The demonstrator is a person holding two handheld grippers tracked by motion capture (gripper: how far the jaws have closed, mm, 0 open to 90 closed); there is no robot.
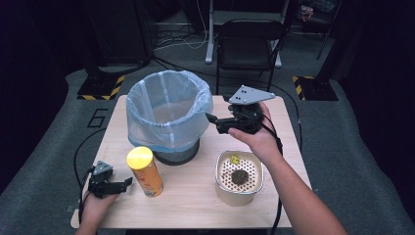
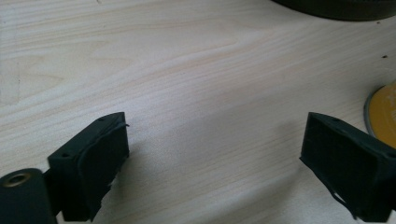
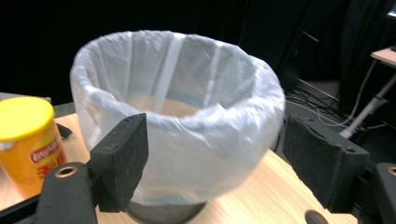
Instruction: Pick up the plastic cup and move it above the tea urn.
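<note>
A pale wood-grain table [image 1: 195, 196] stands on grey carpet in a dark room, with a black folding chair [image 1: 248, 41] behind it at twelve o'clock and yellow-and-black striped floor plates at ten and two o'clock.

A dark waste bin lined with a translucent bag [image 1: 169, 115] sits left of centre towards the far edge. In front of it, at about seven o'clock from the bin, stands an upright yellow-lidded crisp canister [image 1: 145, 171]. At five o'clock from the bin sits a cream container with a perforated insert [image 1: 239, 177] and a dark lump in its middle.

The right gripper [image 1: 211, 119] hovers just beside the bin at its three o'clock, pointing at the bag. Its jaws stand apart with nothing between them; in the right gripper view they frame the bin [image 3: 180, 116], which is blurred. The left gripper [image 1: 128, 182] rests low at the near-left corner, at nine o'clock from the canister and close to it. Its jaws gape over bare wood in the left gripper view [image 2: 215, 154], gripping nothing.

That view cuts the canister's yellow base [image 2: 385, 112] at the right edge and the bin's dark foot at the top. The bag hides the bin's inside bottom.

Open tabletop lies between canister and cream container, and along the near edge; the left hand [image 1: 95, 208] sits right at the table's corner.
</note>
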